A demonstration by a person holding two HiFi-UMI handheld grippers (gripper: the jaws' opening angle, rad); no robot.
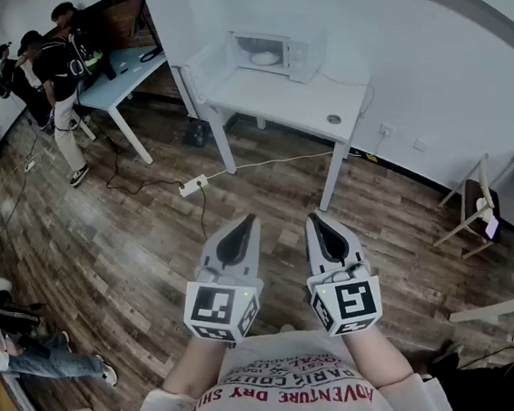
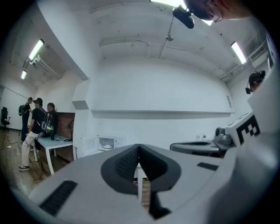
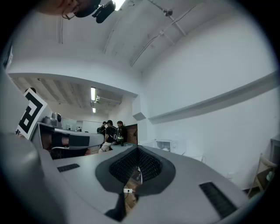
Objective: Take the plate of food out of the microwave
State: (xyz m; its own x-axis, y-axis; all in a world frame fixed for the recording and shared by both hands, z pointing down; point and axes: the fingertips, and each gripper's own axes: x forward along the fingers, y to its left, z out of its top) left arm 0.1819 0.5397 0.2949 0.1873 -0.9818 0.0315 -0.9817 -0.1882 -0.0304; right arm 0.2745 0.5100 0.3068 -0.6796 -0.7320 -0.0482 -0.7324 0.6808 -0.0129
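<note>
A white microwave (image 1: 275, 54) stands at the back of a white table (image 1: 286, 98) across the room, its door (image 1: 208, 60) swung open to the left. Inside it lies a plate of pale food (image 1: 264, 58). My left gripper (image 1: 246, 219) and right gripper (image 1: 320, 219) are held side by side in front of my chest, far from the table, both shut and empty. In the left gripper view the microwave (image 2: 106, 142) shows small beyond the shut left gripper (image 2: 139, 147). The right gripper view has the microwave (image 3: 165, 144) past the shut right gripper (image 3: 138, 149).
Several people stand at a blue table (image 1: 125, 72) at the back left. A power strip (image 1: 192, 185) and its cables lie on the wooden floor before the white table. A small round object (image 1: 334, 120) sits on that table. A wooden chair (image 1: 474, 209) stands at the right.
</note>
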